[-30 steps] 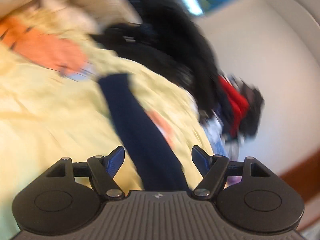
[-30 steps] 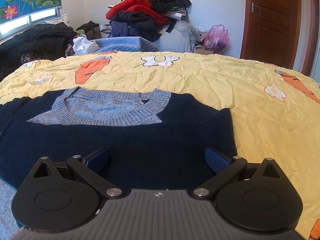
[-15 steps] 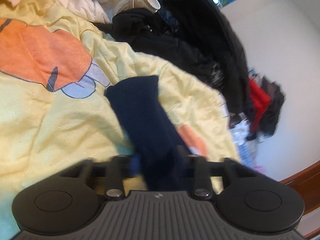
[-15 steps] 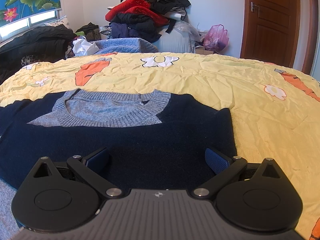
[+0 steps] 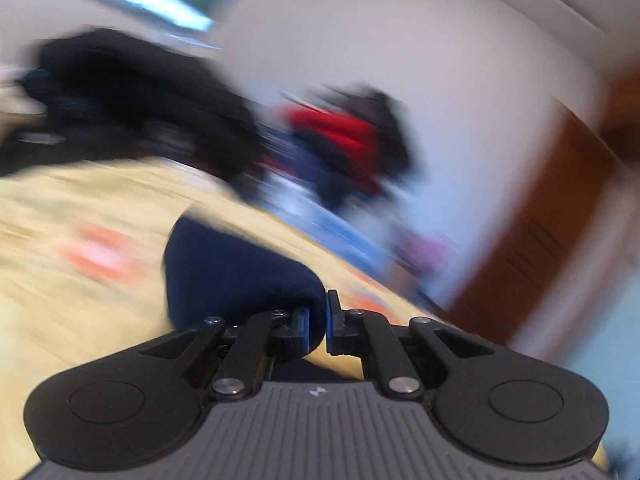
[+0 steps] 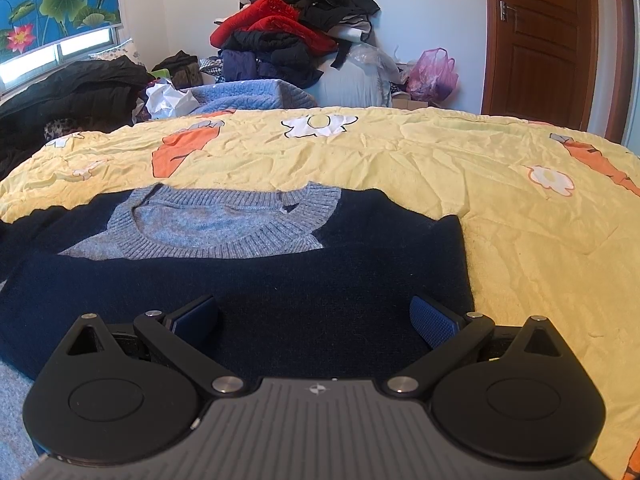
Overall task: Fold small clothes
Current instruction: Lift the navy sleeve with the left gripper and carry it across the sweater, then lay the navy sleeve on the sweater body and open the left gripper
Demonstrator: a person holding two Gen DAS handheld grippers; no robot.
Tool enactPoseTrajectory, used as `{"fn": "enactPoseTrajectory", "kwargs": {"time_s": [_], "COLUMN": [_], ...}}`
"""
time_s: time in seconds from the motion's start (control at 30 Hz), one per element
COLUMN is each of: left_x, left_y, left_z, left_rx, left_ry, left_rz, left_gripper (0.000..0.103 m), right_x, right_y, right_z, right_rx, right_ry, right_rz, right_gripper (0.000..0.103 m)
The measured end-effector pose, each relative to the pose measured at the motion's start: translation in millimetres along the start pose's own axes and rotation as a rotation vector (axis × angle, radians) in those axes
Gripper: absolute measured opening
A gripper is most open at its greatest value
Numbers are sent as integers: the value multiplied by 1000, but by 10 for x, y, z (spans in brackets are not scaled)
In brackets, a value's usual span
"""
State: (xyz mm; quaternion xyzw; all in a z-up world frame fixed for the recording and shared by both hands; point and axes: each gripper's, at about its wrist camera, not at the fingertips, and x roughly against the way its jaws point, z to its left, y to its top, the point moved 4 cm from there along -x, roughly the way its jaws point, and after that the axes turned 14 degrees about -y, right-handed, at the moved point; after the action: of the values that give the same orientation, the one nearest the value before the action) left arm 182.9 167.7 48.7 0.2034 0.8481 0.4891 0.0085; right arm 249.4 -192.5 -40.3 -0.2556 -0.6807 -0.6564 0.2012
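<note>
— So where was the navy sweater (image 6: 280, 280)?
— Flat on the yellow bedspread (image 6: 440, 168), grey collar at the far side. Its sleeve (image 5: 236, 276) was clamped between the left gripper (image 5: 318, 322) fingers.
— And the right gripper (image 6: 316, 320)?
— Jaws wide apart over the sweater's near part, holding nothing.
— Anything around?
— A clothes heap (image 6: 296, 28) beyond the bed, dark coats (image 6: 72, 92) far left, a wooden door (image 6: 540, 40) far right.

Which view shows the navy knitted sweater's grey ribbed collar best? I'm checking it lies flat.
The right wrist view: the grey ribbed collar lies sharp and fully visible there. The left wrist view is blurred, showing only a navy sleeve, no collar.
</note>
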Motion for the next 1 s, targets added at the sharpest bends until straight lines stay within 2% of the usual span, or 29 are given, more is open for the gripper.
{"fn": "enactPoseTrajectory", "kwargs": {"time_s": [0.07,0.17,0.23,0.43,0.5,0.53,0.6,0.7,0.77,0.83,0.9,0.93,0.97,1.0], "left_x": [-268,-482,-490,-380,-395,-409,-452,-524,-498,-443,-402,-375,-359,-335], "left_y": [-515,-1160,-1359,-1366,-1410,-1435,-1482,-1538,-1550,-1560,-1557,-1550,-1535,-1507], "left_z": [-488,-848,-877,-853,-962,-1003,-1056,-1082,-1111,-1136,-1150,-1153,-1156,-1157], "left_rx": [-97,-194,-209,-229,-274,-299,-332,-343,-360,-376,-386,-388,-388,-383], "left_ry": [-66,-73,-52,-37,-39,-62,-101,-167,-192,-229,-235,-223,-208,-210], "left_rz": [142,277,285,247,246,260,316,405,406,400,373,354,330,301], "left_gripper": [7,7,7,7,7,7,7,7,10,11,20,37,61,71], "right_x": [4,13,18,20,34,61,167,258,280,304,301,293,296,286], "right_y": [0,3,1,2,24,45,84,109,118,135,132,129,122,111], "right_z": [-18,-48,-78,-99,-96,-112,-172,-203,-134,-26,86,130,181,219], "right_rx": [-12,-35,-53,-57,-44,-57,-172,-364,-398,-381,-382,-384,-374,-363], "right_ry": [9,26,40,46,54,64,156,404,499,547,587,594,589,581], "right_rz": [-1,-3,-5,-5,7,20,46,164,241,286,333,346,358,368], "right_gripper": [103,103,103,103,103,103,102,102,102,102,102,102,101,101]}}
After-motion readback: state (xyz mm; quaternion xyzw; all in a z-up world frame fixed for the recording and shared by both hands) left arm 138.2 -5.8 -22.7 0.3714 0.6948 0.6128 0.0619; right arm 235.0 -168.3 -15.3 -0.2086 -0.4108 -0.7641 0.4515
